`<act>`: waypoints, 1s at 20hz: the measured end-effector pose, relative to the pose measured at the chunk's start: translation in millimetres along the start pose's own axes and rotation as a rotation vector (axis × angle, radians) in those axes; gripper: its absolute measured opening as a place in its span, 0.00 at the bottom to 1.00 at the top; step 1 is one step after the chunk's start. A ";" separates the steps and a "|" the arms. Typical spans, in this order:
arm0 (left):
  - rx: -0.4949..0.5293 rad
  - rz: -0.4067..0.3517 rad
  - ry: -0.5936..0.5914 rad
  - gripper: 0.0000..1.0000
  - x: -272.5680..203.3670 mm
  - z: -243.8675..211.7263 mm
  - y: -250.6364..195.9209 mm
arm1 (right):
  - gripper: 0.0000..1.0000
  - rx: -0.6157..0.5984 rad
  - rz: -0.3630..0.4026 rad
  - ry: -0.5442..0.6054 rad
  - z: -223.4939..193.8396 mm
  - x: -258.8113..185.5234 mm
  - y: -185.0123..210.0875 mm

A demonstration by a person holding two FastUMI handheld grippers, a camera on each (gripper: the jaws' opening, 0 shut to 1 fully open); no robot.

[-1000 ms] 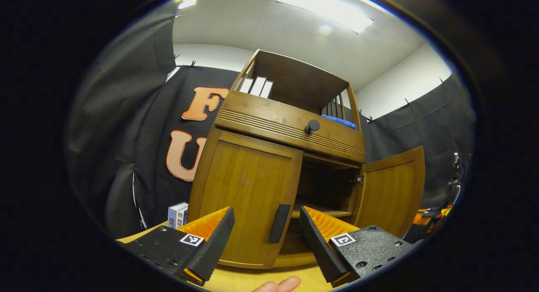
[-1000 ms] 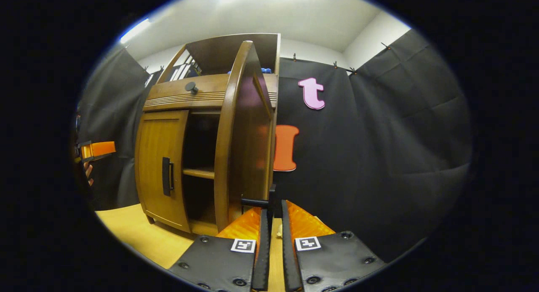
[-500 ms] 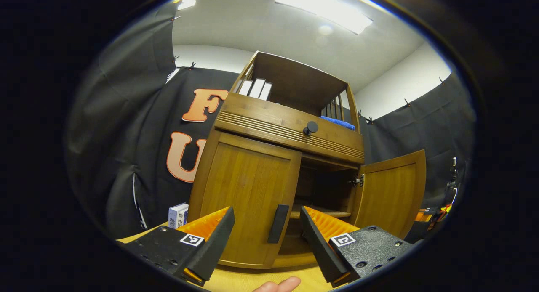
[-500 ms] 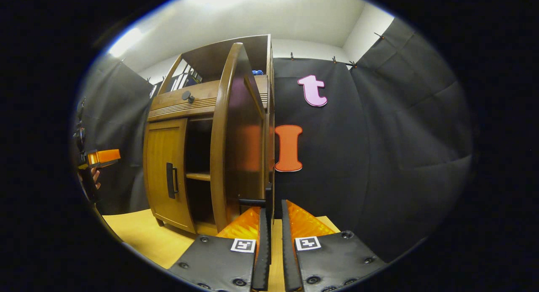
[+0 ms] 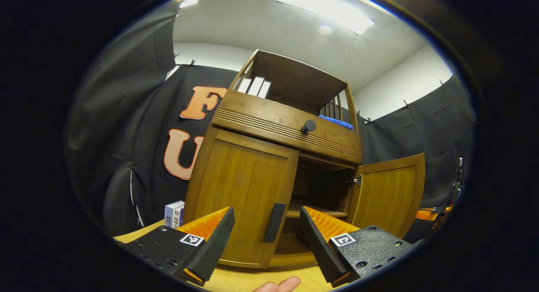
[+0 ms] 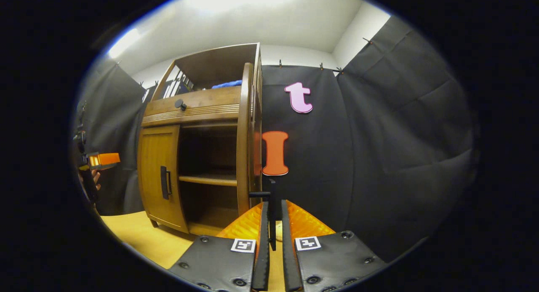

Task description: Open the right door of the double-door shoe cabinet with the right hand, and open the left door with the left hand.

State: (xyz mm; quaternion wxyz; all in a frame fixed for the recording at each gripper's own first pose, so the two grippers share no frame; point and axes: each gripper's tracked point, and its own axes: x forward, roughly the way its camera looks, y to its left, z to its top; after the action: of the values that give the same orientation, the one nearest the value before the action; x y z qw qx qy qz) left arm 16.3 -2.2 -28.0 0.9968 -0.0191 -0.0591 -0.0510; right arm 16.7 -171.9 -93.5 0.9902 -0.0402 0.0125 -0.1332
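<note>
Booth, yellow tabletop point(image 6: 139, 237) | shoe cabinet point(image 5: 269, 165): right door point(image 6: 244, 136) swung wide, right gripper point(image 6: 272, 224) clamped on its handle point(image 6: 271, 199) | left door point(image 5: 240, 199) closed | left gripper point(image 5: 265, 233) spread wide before left handle point(image 5: 273, 222) | next, likely: close in, grip, pull.

Surface: a light wooden tabletop point(image 5: 244, 281) is being seen under everything
Shoe cabinet point(image 5: 248, 191): is being carried directly on the tabletop, standing on short feet
Small box point(image 5: 173, 214): is being carried on the tabletop too, upright, just beside the cabinet's left side
</note>
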 end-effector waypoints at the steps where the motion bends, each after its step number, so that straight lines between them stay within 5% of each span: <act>1: 0.000 -0.001 0.003 0.94 1.0 -1.1 -1.3 | 0.21 0.000 -0.008 -0.009 5.2 -4.8 1.3; 11: -0.036 -0.030 0.043 0.94 11.9 -16.2 -12.0 | 0.21 0.063 0.104 0.008 20.2 -35.7 88.5; 12: -0.045 -0.034 0.051 0.94 13.4 -19.5 -11.6 | 0.10 0.052 0.115 0.012 18.5 -33.7 94.6; 13: -0.047 -0.033 0.052 0.94 14.3 -20.1 -9.9 | 0.10 0.038 0.113 0.013 17.3 -34.6 98.3; 16: -0.032 -0.021 0.038 0.94 16.9 -19.2 -3.9 | 0.32 0.024 0.124 -0.009 22.7 -37.2 113.1; 17: -0.029 -0.016 0.038 0.94 18.2 -20.0 -1.9 | 0.30 0.019 0.130 -0.019 25.1 -39.9 120.0; 20: -0.028 -0.007 0.057 0.94 25.5 -26.9 2.1 | 0.72 -0.026 0.126 -0.040 26.3 -45.0 130.2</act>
State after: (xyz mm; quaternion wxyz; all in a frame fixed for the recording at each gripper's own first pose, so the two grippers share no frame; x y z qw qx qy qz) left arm 44.8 -3.9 -51.7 0.9975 -0.0315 -0.0301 -0.0560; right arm 8.4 -32.9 -77.4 0.9961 -0.0547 -0.0031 -0.0698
